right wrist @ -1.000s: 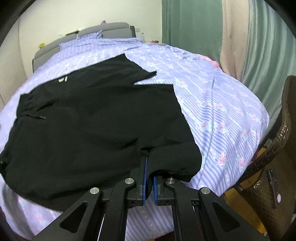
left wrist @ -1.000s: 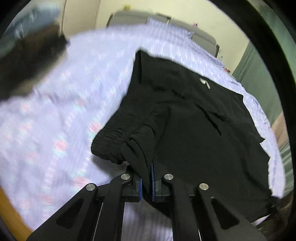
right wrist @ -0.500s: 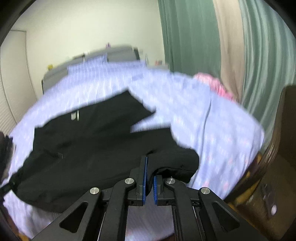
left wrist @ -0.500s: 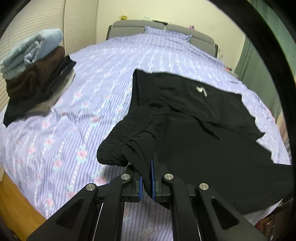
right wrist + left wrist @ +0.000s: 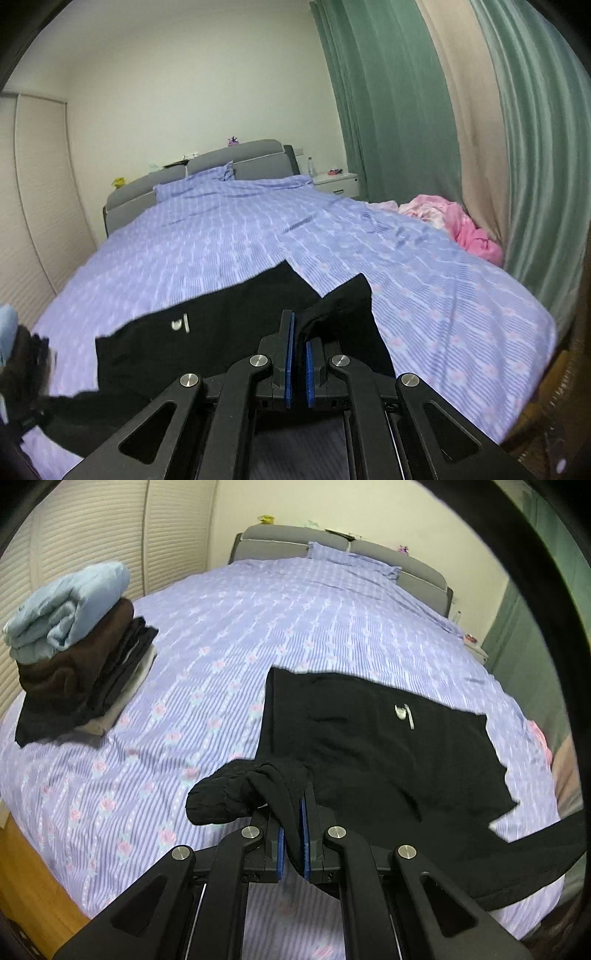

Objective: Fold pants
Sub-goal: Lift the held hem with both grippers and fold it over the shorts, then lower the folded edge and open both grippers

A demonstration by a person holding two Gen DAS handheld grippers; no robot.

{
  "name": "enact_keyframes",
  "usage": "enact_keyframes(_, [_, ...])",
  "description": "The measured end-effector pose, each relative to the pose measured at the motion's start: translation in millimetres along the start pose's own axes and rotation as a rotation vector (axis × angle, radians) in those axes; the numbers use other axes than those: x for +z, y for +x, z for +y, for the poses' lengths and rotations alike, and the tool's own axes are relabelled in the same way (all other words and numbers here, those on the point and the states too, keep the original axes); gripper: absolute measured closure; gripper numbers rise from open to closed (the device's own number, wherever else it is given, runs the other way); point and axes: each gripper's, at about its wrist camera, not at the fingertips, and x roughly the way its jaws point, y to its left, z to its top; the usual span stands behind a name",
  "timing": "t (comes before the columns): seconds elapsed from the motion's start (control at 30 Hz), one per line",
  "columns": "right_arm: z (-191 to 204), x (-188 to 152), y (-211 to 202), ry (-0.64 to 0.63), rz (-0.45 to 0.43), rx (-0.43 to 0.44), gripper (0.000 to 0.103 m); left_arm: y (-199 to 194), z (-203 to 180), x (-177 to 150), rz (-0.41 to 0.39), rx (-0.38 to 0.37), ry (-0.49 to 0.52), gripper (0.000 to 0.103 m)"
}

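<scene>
Black pants point(image 5: 369, 738) on bed point(image 5: 258, 627), clamped in both tongs point(image 5: 291, 812) point(image 5: 299, 332)

Bed point(image 5: 332, 602) in lilac floral sheet, black pants point(image 5: 388, 746) spread on it, folded clothes stack point(image 5: 74, 653), pink bundle point(image 5: 454, 225)

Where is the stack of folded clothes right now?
The stack of folded clothes sits at the left of the left wrist view, on the purple bedspread by the shuttered wall, left of the black pants.

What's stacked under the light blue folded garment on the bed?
Under the light blue folded garment: a brown folded piece, then black and pale grey layers. The striped lilac bedsheet beneath the pile is covered.
</scene>
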Motion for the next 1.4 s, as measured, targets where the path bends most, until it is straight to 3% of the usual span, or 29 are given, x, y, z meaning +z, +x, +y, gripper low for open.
enact_keyframes(0.23, [15,45,52,-0.001,-0.013,-0.004,0.098,28,-30,50,0.016,0.027,0.031,0.094])
enact_keyframes(0.43, [33,73,108,-0.066,0.044,-0.017,0.098,63,-44,85,0.048,0.038,0.06,0.094])
enact_keyframes(0.7, [62,88,188,-0.163,0.128,-0.035,0.098,119,-48,117,0.132,0.05,0.032,0.094])
enact_keyframes(0.93, [80,78,268,-0.195,0.241,-0.049,0.098,174,-48,129,0.216,0.091,-0.003,0.092])
enact_keyframes(1.03, [87,68,297,-0.223,0.285,-0.067,0.098,199,-46,129,0.254,0.082,0.0,0.085])
enact_keyframes(1.07, [88,65,305,-0.223,0.299,-0.068,0.098,204,-46,128,0.256,0.063,0.004,0.074])
enact_keyframes(1.1, [89,62,315,-0.22,0.317,-0.068,0.098,208,-47,128,0.259,0.043,0.016,0.056])
enact_keyframes(1.17, [89,59,325,-0.204,0.334,-0.063,0.097,210,-50,126,0.257,0.005,0.045,0.038])
enact_keyframes(1.23, [88,55,331,-0.197,0.359,-0.072,0.091,204,-54,124,0.237,-0.01,0.067,0.034])
enact_keyframes(1.3, [87,52,333,-0.2,0.391,-0.079,0.043,194,-56,124,0.231,-0.007,0.082,0.031])
enact_keyframes(1.33, [86,50,329,-0.199,0.393,-0.087,0.036,189,-56,124,0.221,-0.005,0.086,0.031])
enact_keyframes(1.4, [83,50,315,-0.213,0.357,-0.081,0.033,170,-58,124,0.162,0.015,0.122,0.015])
